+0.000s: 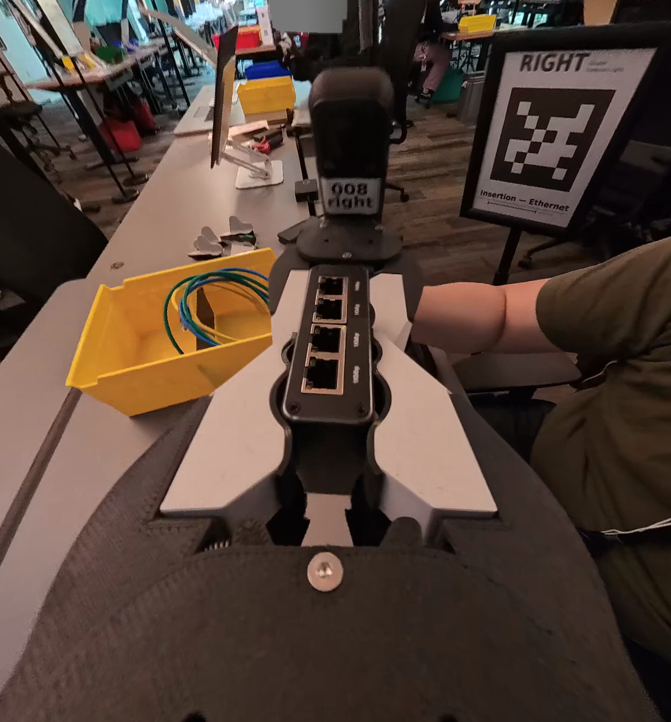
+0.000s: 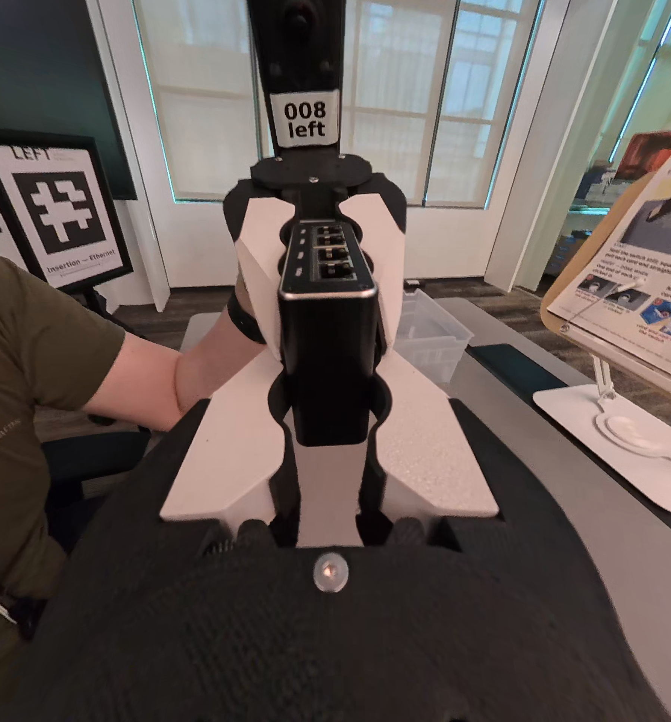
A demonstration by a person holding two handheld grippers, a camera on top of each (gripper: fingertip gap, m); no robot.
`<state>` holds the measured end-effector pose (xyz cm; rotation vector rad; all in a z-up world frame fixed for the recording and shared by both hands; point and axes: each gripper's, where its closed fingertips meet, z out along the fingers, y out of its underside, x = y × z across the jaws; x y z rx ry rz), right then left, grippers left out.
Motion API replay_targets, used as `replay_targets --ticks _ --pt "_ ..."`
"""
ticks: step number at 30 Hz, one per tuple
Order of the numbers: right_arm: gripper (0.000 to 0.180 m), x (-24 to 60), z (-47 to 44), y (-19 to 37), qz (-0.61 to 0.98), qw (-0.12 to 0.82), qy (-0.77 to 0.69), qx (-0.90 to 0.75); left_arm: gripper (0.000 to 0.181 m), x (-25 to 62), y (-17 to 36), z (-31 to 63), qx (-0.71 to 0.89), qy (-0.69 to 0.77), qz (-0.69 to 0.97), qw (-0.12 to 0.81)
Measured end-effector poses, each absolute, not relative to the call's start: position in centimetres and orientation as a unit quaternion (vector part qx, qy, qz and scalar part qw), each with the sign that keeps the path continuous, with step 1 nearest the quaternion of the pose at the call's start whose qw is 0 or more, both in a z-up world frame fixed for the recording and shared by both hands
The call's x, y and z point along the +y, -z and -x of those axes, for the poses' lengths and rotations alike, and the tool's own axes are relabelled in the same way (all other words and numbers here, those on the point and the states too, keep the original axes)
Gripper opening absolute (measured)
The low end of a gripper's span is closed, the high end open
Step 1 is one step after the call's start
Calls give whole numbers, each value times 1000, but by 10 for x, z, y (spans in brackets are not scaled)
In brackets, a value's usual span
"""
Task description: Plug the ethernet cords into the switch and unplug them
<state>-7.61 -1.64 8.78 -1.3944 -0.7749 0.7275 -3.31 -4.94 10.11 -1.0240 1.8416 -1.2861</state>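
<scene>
While you have both tools clamped on the switch (image 1: 331, 344), hold it steady over the grey table (image 1: 21, 429) and free only one side before you reach for a cord. Your left gripper (image 1: 330, 394) grips the near end, port face up, all four ports empty; your right gripper (image 2: 331, 394) pinches the opposite end, so the switch bridges the two, squarely between each pair of fingers. At ten o'clock in the left wrist view sits the yellow bin (image 1: 146, 351), with the ethernet cords (image 1: 193, 308) coiled inside, none plugged in yet.
</scene>
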Motion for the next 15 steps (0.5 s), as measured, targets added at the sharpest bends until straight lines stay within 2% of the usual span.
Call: replay_targets --ticks 1,3,5,7,9,12,15 --pt "33 -14 72 -85 623 636 -302 -342 37 -46 -99 32 701 490 402 326" --pt "33 -4 55 -82 643 642 -225 -353 65 -35 -100 29 683 490 427 333" --pt "33 13 19 -82 671 636 -120 -363 83 -14 -103 28 656 475 459 365" --pt "33 41 -47 -89 719 616 4 -323 78 9 -103 31 639 441 491 396" --pt "33 68 -124 -84 784 558 90 -258 77 36 -100 35 624 382 522 437" --pt "33 94 -216 -44 886 439 92 -122 74 88 -101 41 589 232 552 543" --pt "33 107 -268 10 939 328 96 -46 75 133 -108 51 536 54 552 636"
